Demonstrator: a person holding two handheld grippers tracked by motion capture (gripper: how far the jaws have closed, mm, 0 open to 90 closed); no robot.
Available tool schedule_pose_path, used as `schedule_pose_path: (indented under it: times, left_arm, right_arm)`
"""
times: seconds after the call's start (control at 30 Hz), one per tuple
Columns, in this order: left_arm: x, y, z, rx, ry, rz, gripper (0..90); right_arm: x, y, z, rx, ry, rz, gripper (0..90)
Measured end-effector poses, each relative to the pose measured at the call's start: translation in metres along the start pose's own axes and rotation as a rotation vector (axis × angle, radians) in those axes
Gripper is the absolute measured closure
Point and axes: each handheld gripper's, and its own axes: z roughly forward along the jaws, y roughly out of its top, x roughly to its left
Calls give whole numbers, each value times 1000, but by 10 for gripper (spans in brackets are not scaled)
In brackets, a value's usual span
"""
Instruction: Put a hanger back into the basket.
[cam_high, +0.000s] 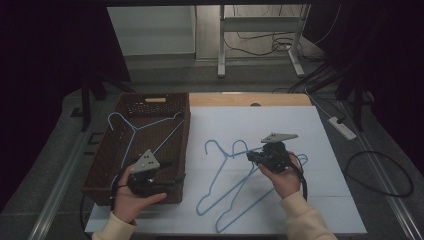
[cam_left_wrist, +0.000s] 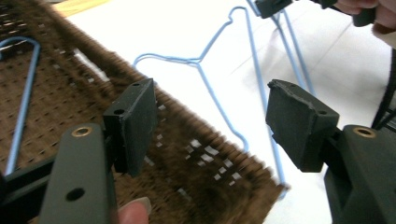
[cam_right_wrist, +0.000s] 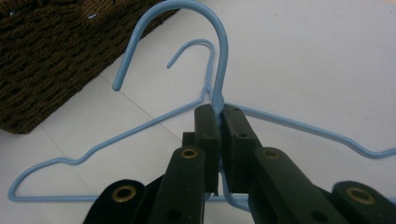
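Light-blue wire hanger (cam_right_wrist: 219, 70), gripped at its neck, hook toward 12 o'clock in the right gripper view, second blue wire hanger (cam_high: 220, 170) flat on the white tabletop at its 7 o'clock, hooks side by side

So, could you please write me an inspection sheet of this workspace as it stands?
Surface: pale blue table.
Job's things: one blue hanger in the brown basket; two hangers on the table, one gripped at its neck, the other lying free.
Clutter: nothing seen.
Grippers: left gripper open above the basket rim; right gripper shut on the hanger.
Cables: loose cables and a power strip on the floor.
Surroundings: dark room, metal frame behind.
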Motion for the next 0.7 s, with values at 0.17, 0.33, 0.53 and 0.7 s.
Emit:
schedule_pose_path:
  times: [0.17, 0.33, 0.53, 0.7]
  left_arm:
    - [-8, 9, 13, 19, -23, 16, 330]
    - [-14, 14, 23, 30, -40, 24, 330]
    - [-22, 20, 35, 43, -69, 36, 329]
    - [-23, 22, 40, 46, -84, 31, 329]
  right_arm:
    - [3, 0, -1, -13, 3, -2, 861]
    - [3, 0, -1, -17, 6, -2, 861]
    - [3, 0, -1, -20, 6, 0, 861]
    - [5, 0, 0, -20, 9, -1, 861]
